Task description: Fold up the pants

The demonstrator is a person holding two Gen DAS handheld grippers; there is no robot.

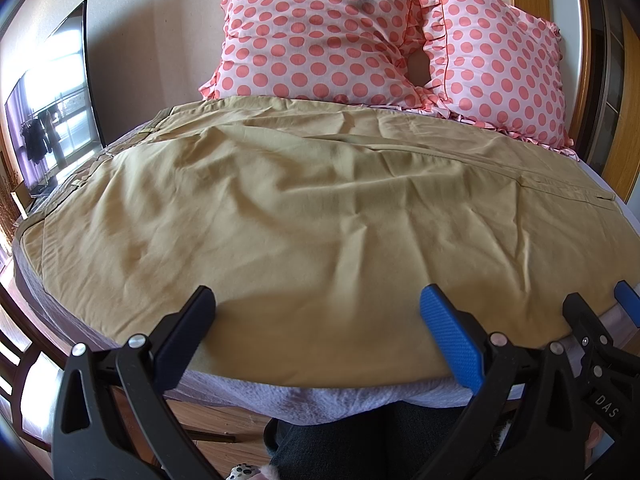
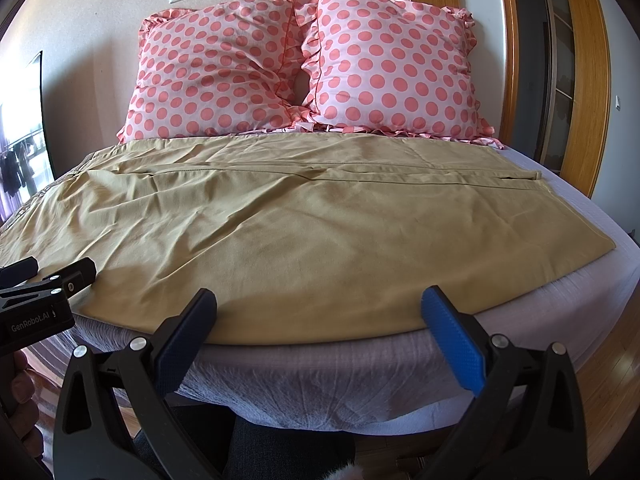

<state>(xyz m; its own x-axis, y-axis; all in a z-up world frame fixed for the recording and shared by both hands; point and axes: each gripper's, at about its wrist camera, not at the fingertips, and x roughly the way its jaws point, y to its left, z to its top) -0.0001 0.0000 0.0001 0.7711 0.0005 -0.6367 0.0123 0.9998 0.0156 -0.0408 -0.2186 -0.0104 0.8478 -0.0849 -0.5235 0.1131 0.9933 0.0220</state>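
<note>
Khaki cotton pants (image 2: 256, 240) lie spread flat across the lavender-sheeted bed (image 2: 580, 288), filling mid-frame, below the pink polka-dot pillows (image 2: 304, 68). Left hand-held gripper (image 1: 318, 308) and right hand-held gripper (image 2: 320, 308): both spread wide, empty, at the near hem. Judgement: fabric is light, limp, wrinkles easily and won't hold shape. Pinch the near edge at both corners, lift together.

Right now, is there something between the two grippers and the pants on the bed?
Nothing visible stands in the way. The tan pants lie spread flat on the bed, their near edge just ahead of the open left gripper and open right gripper. The polka-dot pillows lie beyond the pants.
</note>
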